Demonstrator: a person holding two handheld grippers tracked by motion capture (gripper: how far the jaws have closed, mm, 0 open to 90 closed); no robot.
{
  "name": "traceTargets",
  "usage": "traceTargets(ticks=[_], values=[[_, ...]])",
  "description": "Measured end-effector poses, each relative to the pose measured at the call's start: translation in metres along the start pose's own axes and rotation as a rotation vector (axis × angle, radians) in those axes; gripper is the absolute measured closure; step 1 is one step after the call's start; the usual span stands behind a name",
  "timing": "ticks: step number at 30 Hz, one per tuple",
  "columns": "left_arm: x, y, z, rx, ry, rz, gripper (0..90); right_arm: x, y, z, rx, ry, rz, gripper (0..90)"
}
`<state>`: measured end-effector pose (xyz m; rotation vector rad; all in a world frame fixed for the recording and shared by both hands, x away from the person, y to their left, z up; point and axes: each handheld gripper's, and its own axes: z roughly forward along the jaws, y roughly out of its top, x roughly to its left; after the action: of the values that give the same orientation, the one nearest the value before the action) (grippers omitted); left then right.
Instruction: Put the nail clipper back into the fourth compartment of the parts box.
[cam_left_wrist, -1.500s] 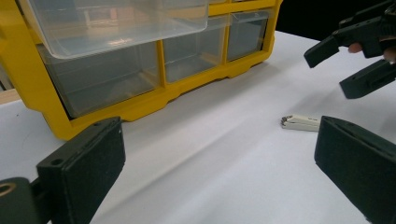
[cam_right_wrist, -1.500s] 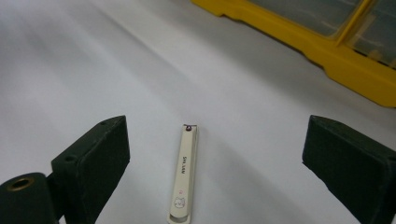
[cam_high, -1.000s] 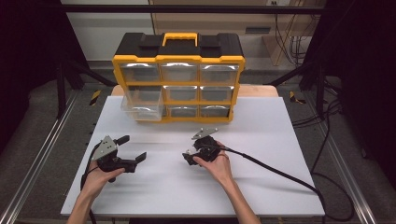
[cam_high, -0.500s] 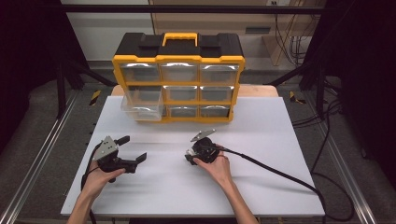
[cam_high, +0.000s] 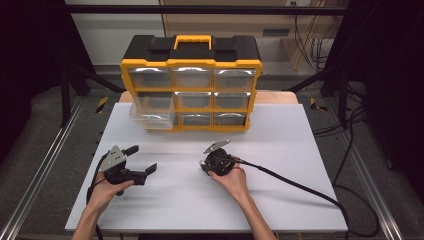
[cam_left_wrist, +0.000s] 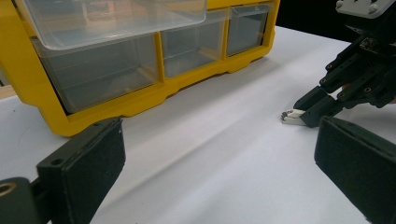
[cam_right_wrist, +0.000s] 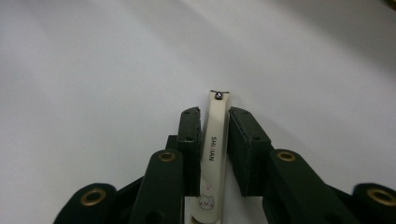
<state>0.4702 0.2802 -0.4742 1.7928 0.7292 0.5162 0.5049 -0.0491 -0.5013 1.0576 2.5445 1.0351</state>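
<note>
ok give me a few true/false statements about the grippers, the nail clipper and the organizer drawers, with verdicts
1. The right gripper is shut on the nail clipper. True; its jaws have just been closing onto it.
2. The left gripper holds the clipper too. False: its jaws stand open and empty.
3. One clear drawer of the yellow organizer is pulled out. True.
4. The clipper lies inside that drawer. False: it is down at the white table, between the right gripper's jaws.
</note>
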Motion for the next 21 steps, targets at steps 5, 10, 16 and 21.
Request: traceTargets(ticks=[5, 10, 16, 21], values=[[-0.0002, -0.0001, 0.0002, 0.001, -0.001, 0.001, 1.9, 0.0003, 0.0000, -0.0004, 0.005, 0.002, -0.001, 75.8], [-0.0004, -0.0001, 0.0004, 0.003, -0.001, 0.003, 1.9, -0.0002, 0.0003, -0.0015, 0.015, 0.008, 0.000, 77.1], [-0.0004, -0.0002, 0.0004, 0.003, -0.002, 0.002, 1.9, -0.0008, 0.0006, -0.0016, 0.014, 0.013, 0.010, 77.2], [-0.0001, -0.0002, 0.0000, 0.001, -0.001, 0.001, 1.9, -0.0014, 0.0026, -0.0050, 0.013, 0.023, 0.026, 77.3]])
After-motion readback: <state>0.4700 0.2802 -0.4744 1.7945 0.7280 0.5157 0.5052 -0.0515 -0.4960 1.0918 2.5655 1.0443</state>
